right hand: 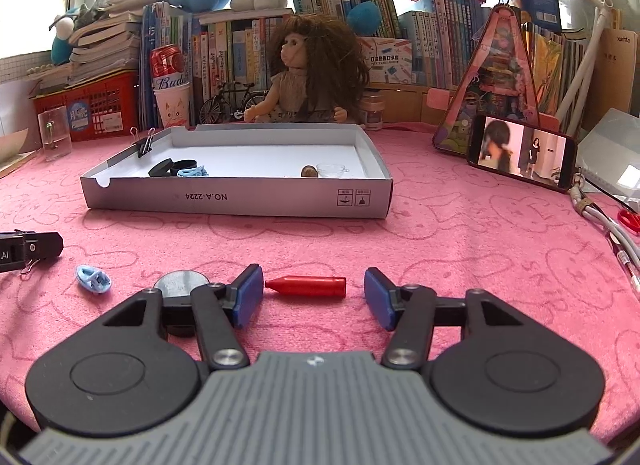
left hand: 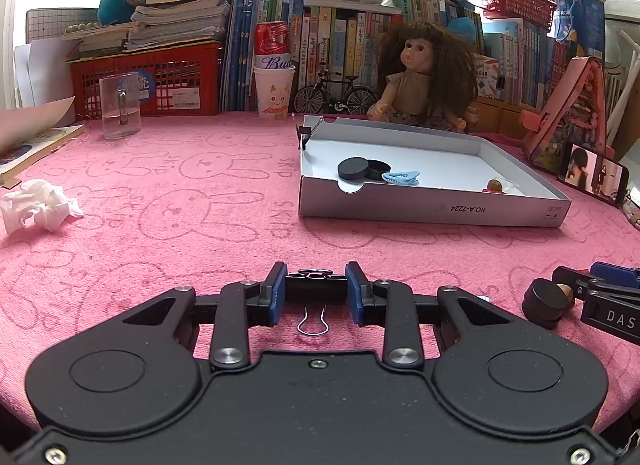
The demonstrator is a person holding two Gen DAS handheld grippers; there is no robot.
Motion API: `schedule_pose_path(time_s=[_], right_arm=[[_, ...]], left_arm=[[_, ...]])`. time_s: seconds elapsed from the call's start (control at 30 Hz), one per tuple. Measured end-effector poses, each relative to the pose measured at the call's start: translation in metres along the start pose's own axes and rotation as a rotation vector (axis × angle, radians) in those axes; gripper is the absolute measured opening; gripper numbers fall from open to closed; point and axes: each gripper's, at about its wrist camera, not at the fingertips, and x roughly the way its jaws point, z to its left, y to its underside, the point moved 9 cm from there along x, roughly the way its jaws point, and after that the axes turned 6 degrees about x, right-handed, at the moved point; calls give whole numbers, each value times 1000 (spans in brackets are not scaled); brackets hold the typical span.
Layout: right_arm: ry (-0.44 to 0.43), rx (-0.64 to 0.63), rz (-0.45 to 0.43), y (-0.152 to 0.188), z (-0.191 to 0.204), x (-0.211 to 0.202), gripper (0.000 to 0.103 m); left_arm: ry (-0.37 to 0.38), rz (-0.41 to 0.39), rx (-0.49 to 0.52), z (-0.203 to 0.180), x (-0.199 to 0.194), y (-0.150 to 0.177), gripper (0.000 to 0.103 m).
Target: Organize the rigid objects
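Left gripper (left hand: 316, 291) with its fingers (left hand: 277, 293) clamped on a black binder clip (left hand: 316, 285) low over the pink bunny-print desk cloth (left hand: 160, 205), one wire handle of the clip hanging below the pads; right gripper (right hand: 314, 297) with fingers (right hand: 250, 295) spread wide on either side of a red bullet-shaped cap (right hand: 306, 287) that lies crosswise on the cloth, neither pad touching it. The shallow cardboard box lid (right hand: 236, 201) well ahead already holds two black round tins (right hand: 172, 167), a blue hair clip (right hand: 194, 173), a small brown nut-like piece and a clear cup, with a second binder clip on its far left rim. Loose items remaining on the cloth: a blue hair clip (right hand: 94, 279) and a black round tin (left hand: 544, 303) with its metal-faced top beside the right gripper's left finger. Probable risks: the round cap may roll or squirt out endwise if the pads close off-centre; the left finger may nudge the adjacent tin; the binder clip, gripped across its springy body, may pivot or slip in transit and snag its dangling handle on the lid wall.
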Motion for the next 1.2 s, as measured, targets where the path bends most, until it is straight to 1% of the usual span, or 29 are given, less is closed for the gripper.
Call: schedule_pose_path(time_s=[0.03,0.07,0.1,0.43,0.73,1.2], right_arm=[[1,3,-2,0,0,0,66],[-4,6,-3,0,0,-1,51],[-1,6,-4,0,-1,-1,50],[-10,20,-28,-10,-6,-1,50],[-12,43,-49,-26,-14,1,50],[-32,58,-81,-46,-16,7,50]], left_arm=[[0,0,1,0,0,0,29],[0,0,2,0,0,0,29],[0,-2,1,0,0,0,29],[9,-18,3,-5,-1,-9,29],[34,-55,7,-14,-2,-28,29],[78,-103,26,-37,2,-53,29]])
